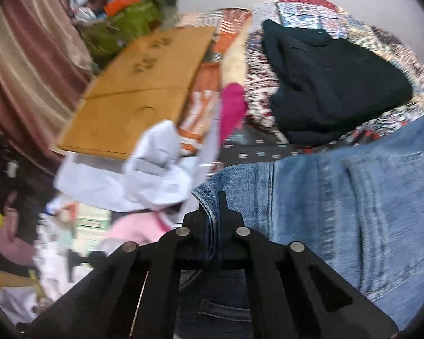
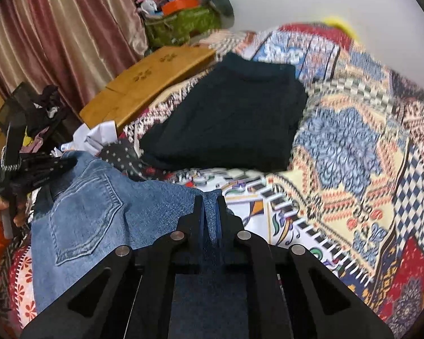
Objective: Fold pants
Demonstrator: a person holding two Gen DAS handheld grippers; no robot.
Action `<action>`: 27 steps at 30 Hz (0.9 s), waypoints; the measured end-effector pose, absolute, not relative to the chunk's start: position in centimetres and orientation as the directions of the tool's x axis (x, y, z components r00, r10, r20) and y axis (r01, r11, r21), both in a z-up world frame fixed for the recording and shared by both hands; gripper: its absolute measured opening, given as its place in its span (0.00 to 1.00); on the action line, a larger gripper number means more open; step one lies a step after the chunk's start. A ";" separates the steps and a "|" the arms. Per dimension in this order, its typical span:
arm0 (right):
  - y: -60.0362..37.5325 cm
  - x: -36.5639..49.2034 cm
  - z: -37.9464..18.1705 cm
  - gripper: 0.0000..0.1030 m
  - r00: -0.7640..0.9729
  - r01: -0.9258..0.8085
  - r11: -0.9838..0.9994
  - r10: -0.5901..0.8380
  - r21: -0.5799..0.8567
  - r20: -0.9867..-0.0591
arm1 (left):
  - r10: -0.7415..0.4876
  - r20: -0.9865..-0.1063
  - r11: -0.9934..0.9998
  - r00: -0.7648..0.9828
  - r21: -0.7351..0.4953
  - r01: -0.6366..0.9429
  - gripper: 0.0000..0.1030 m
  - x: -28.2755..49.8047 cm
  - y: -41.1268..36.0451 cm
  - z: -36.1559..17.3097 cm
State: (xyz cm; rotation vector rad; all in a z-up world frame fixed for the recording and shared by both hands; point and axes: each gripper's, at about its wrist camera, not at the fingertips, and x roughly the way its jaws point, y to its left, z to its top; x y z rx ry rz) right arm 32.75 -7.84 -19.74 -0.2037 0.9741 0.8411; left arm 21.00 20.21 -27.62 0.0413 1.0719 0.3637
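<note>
The pants are blue jeans (image 1: 339, 212), stretched between my two grippers above a patterned bedspread (image 2: 353, 147). My left gripper (image 1: 213, 206) is shut on a folded edge of the denim at the jeans' left end. My right gripper (image 2: 210, 209) is shut on another denim edge; a back pocket of the jeans (image 2: 84, 217) faces the right wrist camera. In the right wrist view the left gripper (image 2: 28, 166) shows at the far left, held by a hand, at the jeans' waistband.
A folded dark garment (image 2: 229, 118) lies on the bedspread beyond the jeans; it also shows in the left wrist view (image 1: 333, 84). A brown cardboard box (image 1: 138, 96), white crumpled items (image 1: 144, 175), a green bag (image 2: 181, 25) and pink curtains (image 2: 56, 34) crowd the left side.
</note>
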 end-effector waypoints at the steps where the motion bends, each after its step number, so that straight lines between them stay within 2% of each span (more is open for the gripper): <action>1: -7.5 32.7 -19.6 0.05 0.304 -0.718 0.675 0.524 0.171 -0.796 | 0.340 -0.840 0.931 0.422 0.238 -0.278 0.07 20.9 20.4 -27.8; 2: -7.3 32.6 -19.6 0.05 0.317 -0.723 0.675 0.513 0.146 -0.798 | 0.345 -0.845 0.928 0.409 0.240 -0.286 0.07 20.9 21.0 -28.1; 5: -6.3 33.2 -20.0 0.05 0.330 -0.721 0.684 0.475 0.107 -0.816 | 0.262 -0.889 0.940 0.375 0.149 -0.306 0.08 21.2 22.6 -29.3; 8: -6.2 33.4 -20.0 0.07 0.310 -0.722 0.684 0.453 0.103 -0.836 | 0.207 -0.906 0.948 0.369 0.092 -0.305 0.13 20.8 23.1 -29.1; 9: -6.6 33.4 -19.6 0.08 0.301 -0.709 0.695 0.450 0.118 -0.841 | 0.183 -0.912 0.948 0.368 0.064 -0.312 0.22 20.3 23.4 -28.4; 10: -7.1 33.4 -19.2 0.10 0.294 -0.695 0.707 0.444 0.129 -0.846 | 0.166 -0.912 0.949 0.375 0.044 -0.311 0.38 19.8 23.4 -28.0; 11: -7.7 33.2 -18.7 0.17 0.292 -0.685 0.716 0.442 0.137 -0.848 | 0.146 -0.908 0.951 0.392 0.019 -0.309 0.48 19.3 23.5 -27.3; 12: -8.5 32.9 -18.0 0.22 0.294 -0.678 0.721 0.446 0.145 -0.846 | 0.141 -0.899 0.949 0.415 0.004 -0.315 0.68 18.4 23.5 -26.4; 13: -9.5 32.4 -17.2 0.33 0.303 -0.673 0.724 0.458 0.153 -0.835 | 0.146 -0.889 0.946 0.434 -0.003 -0.324 0.78 17.7 23.4 -25.7; 14: -10.6 31.7 -16.2 0.42 0.321 -0.669 0.727 0.470 0.154 -0.822 | 0.150 -0.878 0.942 0.455 -0.012 -0.334 0.80 16.7 23.3 -24.9; 16: -12.8 30.1 -14.5 0.47 0.363 -0.662 0.736 0.484 0.145 -0.796 | 0.127 -0.882 0.940 0.453 -0.039 -0.340 0.82 15.7 23.2 -24.4; 20: -17.4 27.2 -12.9 0.50 0.391 -0.622 0.764 0.492 0.171 -0.778 | 0.041 -0.917 0.924 0.398 -0.117 -0.364 0.82 14.2 23.0 -25.7; 24: -21.3 24.1 -13.8 0.51 0.403 -0.568 0.804 0.460 0.177 -0.791 | -0.020 -0.949 0.913 0.316 -0.147 -0.382 0.82 12.9 22.2 -28.6; 26: -22.5 22.8 -14.9 0.51 0.386 -0.543 0.818 0.445 0.191 -0.808 | -0.087 -0.951 0.897 0.298 -0.205 -0.392 0.78 12.6 21.8 -30.0; 27: -23.1 22.3 -15.4 0.51 0.375 -0.529 0.824 0.441 0.202 -0.816 | -0.114 -0.948 0.887 0.298 -0.233 -0.400 0.72 12.5 21.7 -30.3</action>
